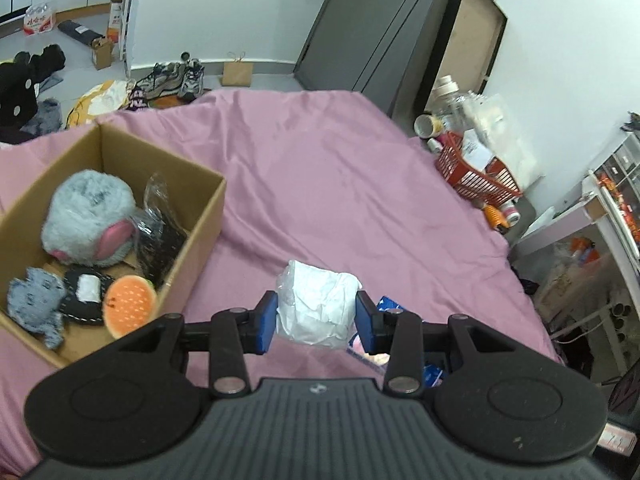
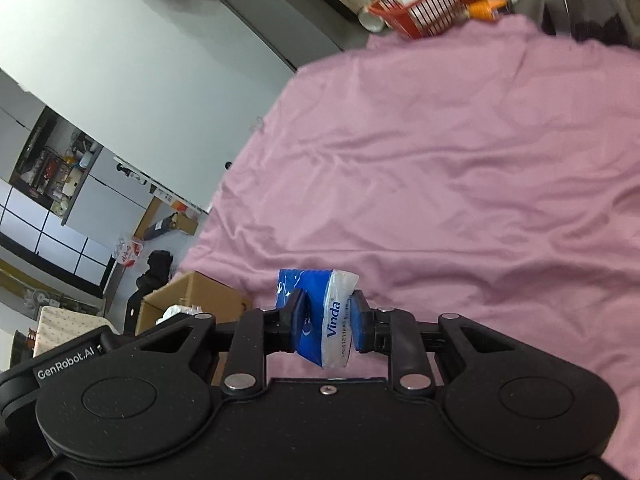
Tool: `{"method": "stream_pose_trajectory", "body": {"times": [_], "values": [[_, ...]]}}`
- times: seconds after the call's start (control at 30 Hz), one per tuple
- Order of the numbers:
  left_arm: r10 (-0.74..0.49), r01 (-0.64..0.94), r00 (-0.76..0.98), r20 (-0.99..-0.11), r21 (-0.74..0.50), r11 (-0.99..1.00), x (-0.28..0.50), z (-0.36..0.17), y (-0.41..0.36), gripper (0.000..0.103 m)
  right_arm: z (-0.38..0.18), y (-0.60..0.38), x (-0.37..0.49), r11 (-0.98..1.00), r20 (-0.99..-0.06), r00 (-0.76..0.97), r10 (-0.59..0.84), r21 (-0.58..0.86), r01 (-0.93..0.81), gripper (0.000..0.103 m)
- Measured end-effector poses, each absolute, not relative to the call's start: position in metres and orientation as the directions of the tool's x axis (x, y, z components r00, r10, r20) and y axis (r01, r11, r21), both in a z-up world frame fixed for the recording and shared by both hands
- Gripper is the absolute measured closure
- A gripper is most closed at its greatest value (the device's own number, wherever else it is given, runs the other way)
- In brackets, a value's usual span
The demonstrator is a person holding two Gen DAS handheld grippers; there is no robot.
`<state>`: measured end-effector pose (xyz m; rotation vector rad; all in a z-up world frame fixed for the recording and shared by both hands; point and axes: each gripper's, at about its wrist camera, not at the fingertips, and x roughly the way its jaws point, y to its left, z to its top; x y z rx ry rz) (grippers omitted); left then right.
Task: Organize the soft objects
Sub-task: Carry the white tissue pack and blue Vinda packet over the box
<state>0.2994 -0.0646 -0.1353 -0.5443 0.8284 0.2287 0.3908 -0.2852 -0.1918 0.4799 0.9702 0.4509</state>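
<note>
At the far left the cardboard box (image 1: 116, 184) on the pink bed (image 1: 320, 168) already holds a grey plush (image 1: 86, 216) and other soft toys; just right of it the left hand-held gripper (image 1: 316, 318) is closed on a white plastic-wrapped bundle (image 1: 316, 304), probably tissue; the carry step is in hand, and next comes a swing left over the box; only the right wrist view shows the right hand-held gripper (image 2: 326, 320) clamping a blue Vinda tissue pack (image 2: 320, 312).

Even, soft indoor light, no glare. Faint shadows in folds of the pink bedsheet (image 1: 320, 184). Strong fisheye bending at edges. Right wrist view blurred above the bedsheet; red basket (image 2: 424, 4) smeared.
</note>
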Motion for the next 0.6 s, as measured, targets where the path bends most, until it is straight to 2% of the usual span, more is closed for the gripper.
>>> {"method": "stream_pose_trajectory", "body": {"times": [0.6], "values": [[0.028, -0.454, 0.676, -0.736, -0.386, 0.803, 0.242, -0.112, 0.009, 0.063, -0.136, -0.217, 0.351, 0.804, -0.629, 0.511, 0.586, 0.53, -0.27, 0.08]]}}
